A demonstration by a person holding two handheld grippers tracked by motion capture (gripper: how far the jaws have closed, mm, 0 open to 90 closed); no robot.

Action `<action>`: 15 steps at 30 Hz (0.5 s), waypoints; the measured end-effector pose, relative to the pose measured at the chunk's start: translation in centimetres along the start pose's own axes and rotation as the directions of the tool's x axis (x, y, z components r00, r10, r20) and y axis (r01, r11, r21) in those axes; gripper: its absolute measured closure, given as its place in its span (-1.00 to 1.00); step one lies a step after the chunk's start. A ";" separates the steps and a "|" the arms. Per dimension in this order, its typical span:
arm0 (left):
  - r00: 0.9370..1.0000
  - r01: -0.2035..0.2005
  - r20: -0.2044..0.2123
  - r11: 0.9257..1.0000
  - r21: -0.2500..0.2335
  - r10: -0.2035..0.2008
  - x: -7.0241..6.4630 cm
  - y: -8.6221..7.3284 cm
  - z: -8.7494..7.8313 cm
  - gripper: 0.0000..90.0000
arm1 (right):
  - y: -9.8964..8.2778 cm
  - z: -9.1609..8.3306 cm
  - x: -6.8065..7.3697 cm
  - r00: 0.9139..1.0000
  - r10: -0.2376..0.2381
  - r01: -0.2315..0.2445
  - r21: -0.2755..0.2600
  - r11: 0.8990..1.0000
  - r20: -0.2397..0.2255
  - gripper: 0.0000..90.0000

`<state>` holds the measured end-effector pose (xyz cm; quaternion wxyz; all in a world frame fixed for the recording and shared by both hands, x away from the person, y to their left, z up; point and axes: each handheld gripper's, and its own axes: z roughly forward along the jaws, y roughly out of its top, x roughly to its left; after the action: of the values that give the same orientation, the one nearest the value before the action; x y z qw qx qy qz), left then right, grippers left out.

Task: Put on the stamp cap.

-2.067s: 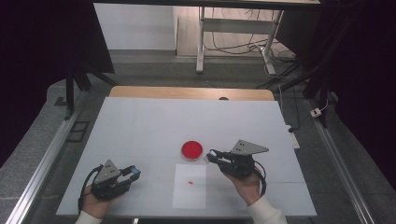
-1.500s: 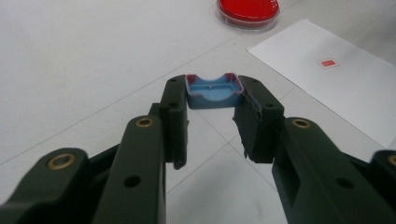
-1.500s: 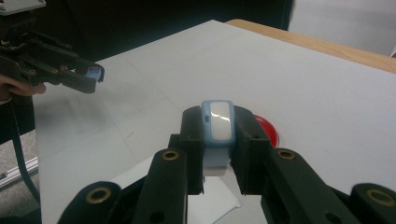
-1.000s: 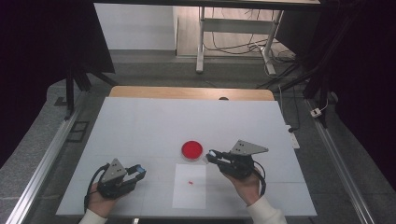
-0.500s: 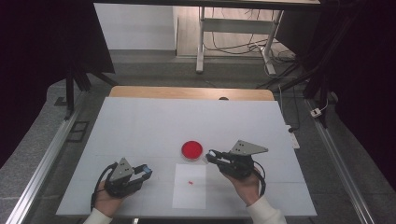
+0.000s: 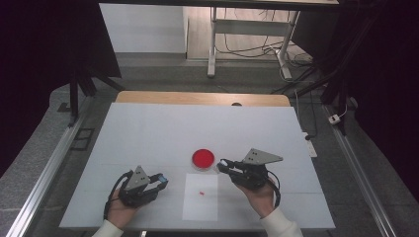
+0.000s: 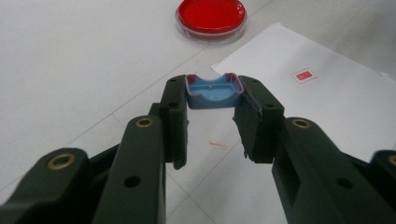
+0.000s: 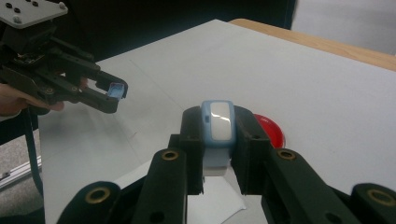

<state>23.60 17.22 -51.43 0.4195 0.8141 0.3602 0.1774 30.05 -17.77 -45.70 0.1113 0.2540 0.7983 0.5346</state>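
Note:
My left gripper (image 6: 162, 178) sits at the near left of the white table, shut on a small blue cap (image 7: 214, 91) held at its fingertips. It points right, toward a white paper sheet (image 6: 200, 197) bearing a tiny red mark (image 6: 201, 192). My right gripper (image 6: 222, 164) hovers just right of a round red dish (image 6: 203, 158), pointing left. It is shut on a blue stamp-like piece with a white face (image 8: 221, 119). The right gripper view shows the left gripper (image 8: 112, 95) farther off with its blue cap (image 8: 116, 90), and the red dish (image 8: 271, 130) behind my jaws.
The white tabletop (image 6: 148, 133) ends in a wooden strip (image 6: 197, 98) at the far edge. Metal rails (image 6: 44, 173) run along both sides. Beyond the table stand a frame's legs and loose cables (image 6: 247, 49) on the floor.
The left gripper has slid to the right, closer to the paper sheet, still holding the blue cap. The right gripper has stayed where it was.

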 end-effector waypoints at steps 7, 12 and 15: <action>1.000 -0.009 0.009 1.000 0.000 0.009 -0.4 0.5 0.7 0.44 | 0.0 0.1 0.0 1.000 0.000 0.000 0.002 1.000 -0.002 0.67; 1.000 -0.020 0.017 1.000 0.001 0.020 -0.7 0.9 1.3 0.44 | -0.1 0.1 0.1 1.000 0.001 -0.001 0.002 1.000 -0.002 0.67; 0.999 -0.027 0.026 1.000 0.003 0.027 -0.9 1.1 1.7 0.44 | -0.1 0.1 0.1 1.000 0.001 -0.001 0.001 1.000 -0.001 0.67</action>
<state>24.51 15.14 -51.51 0.4201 0.8219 0.3441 0.1720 30.03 -17.68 -45.77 0.1106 0.2541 0.7984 0.5345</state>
